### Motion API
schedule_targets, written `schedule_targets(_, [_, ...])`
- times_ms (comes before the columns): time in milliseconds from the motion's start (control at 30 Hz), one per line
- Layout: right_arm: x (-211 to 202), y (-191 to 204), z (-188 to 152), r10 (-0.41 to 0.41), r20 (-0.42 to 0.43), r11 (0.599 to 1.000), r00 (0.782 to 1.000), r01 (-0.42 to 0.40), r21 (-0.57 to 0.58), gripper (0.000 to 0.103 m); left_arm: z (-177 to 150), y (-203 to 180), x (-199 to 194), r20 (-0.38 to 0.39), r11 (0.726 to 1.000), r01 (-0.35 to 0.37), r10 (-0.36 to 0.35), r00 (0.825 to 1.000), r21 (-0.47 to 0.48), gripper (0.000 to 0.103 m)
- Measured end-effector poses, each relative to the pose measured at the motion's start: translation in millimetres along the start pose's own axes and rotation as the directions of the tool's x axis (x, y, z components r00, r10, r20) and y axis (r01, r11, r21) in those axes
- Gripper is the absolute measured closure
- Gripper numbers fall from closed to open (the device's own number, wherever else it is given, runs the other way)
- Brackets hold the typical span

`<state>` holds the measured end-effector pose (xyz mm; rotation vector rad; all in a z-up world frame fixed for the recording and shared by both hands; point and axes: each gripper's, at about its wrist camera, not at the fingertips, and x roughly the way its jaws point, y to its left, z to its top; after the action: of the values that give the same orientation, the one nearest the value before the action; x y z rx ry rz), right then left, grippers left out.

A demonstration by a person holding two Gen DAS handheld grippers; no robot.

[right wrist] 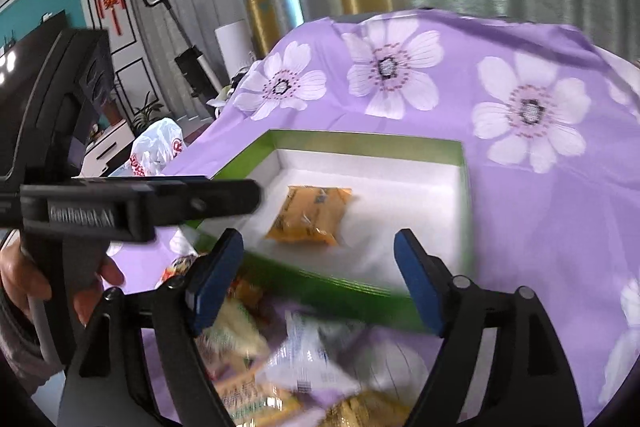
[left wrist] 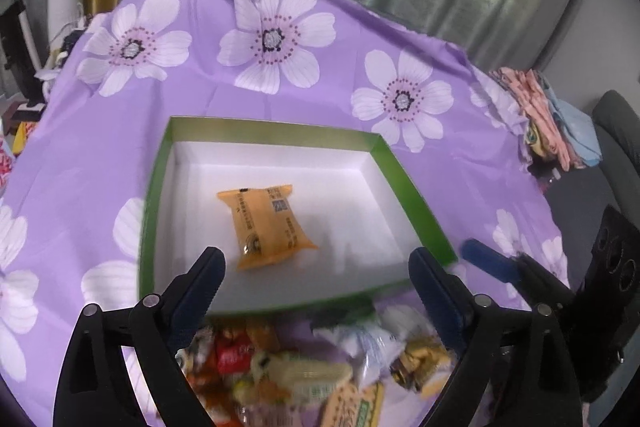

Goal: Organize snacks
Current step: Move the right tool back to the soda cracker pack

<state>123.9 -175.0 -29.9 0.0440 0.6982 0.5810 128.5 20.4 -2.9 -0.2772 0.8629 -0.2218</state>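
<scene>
A green-rimmed box with a white inside (left wrist: 394,163) (right wrist: 464,187) sits on the purple flowered cloth. One orange snack packet (left wrist: 268,223) (right wrist: 312,217) lies inside it. A pile of mixed wrapped snacks (left wrist: 304,371) (right wrist: 280,359) lies on the cloth in front of the box. My left gripper (left wrist: 316,267) is open and empty above the box's near edge and the pile. My right gripper (right wrist: 318,255) is open and empty over the box's near rim. The left gripper also shows in the right wrist view (right wrist: 136,207), at the left; the right gripper's fingertip shows at the right of the left wrist view (left wrist: 488,259).
The purple cloth with white flowers (left wrist: 280,75) (right wrist: 540,227) covers the table. Folded cloths (left wrist: 552,115) lie at its right edge. A white plastic bag (right wrist: 158,147) and room furniture stand beyond the left edge. Curtains hang behind.
</scene>
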Motion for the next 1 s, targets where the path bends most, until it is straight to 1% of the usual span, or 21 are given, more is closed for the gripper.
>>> schedule_targets(67, [-18, -4, -8, -0.01, 0.011, 1.0, 1.0, 0.01, 0.023, 0.02, -6, 2, -12, 0.01, 1.0, 0.008, -0.008, 1.0, -0.013, 0.01])
schedule_targets(167, [-40, -7, -21, -0.028, 0.02, 0.999, 0.999, 0.027, 0.04, 0.02, -17, 2, -28, 0.027, 1.0, 0.016, -0.015, 1.0, -0.022, 0.01])
schedule_targets(333, [-58, -5, -41, -0.032, 0.007, 0.998, 0.999, 0.032, 0.063, 0.02, -41, 3, -47, 0.033, 1.0, 0.007, -0.006, 0.999, -0.016, 0.01])
schedule_targets(467, [-67, 1, -57, -0.022, -0.011, 0.997, 1.0, 0.023, 0.073, 0.02, -65, 2, -53, 0.015, 1.0, 0.009, -0.009, 1.0, 0.0, 0.01])
schedule_targets(600, [-72, 11, -75, 0.003, -0.041, 0.997, 0.999, 0.0, 0.075, 0.02, -91, 2, -51, -0.025, 0.999, 0.03, -0.029, 0.999, 0.011, 0.01])
schedule_targets(800, [-67, 33, -106, 0.04, -0.113, 0.998, 0.993, -0.034, 0.061, 0.02, -127, -7, -36, -0.1, 0.997, 0.064, -0.06, 0.993, 0.035, 0.01])
schedule_targets(1000, [-53, 52, -132, 0.049, -0.173, 0.999, 0.984, -0.044, 0.029, 0.02, -150, -14, -18, -0.151, 0.997, 0.044, -0.035, 0.988, 0.059, 0.01])
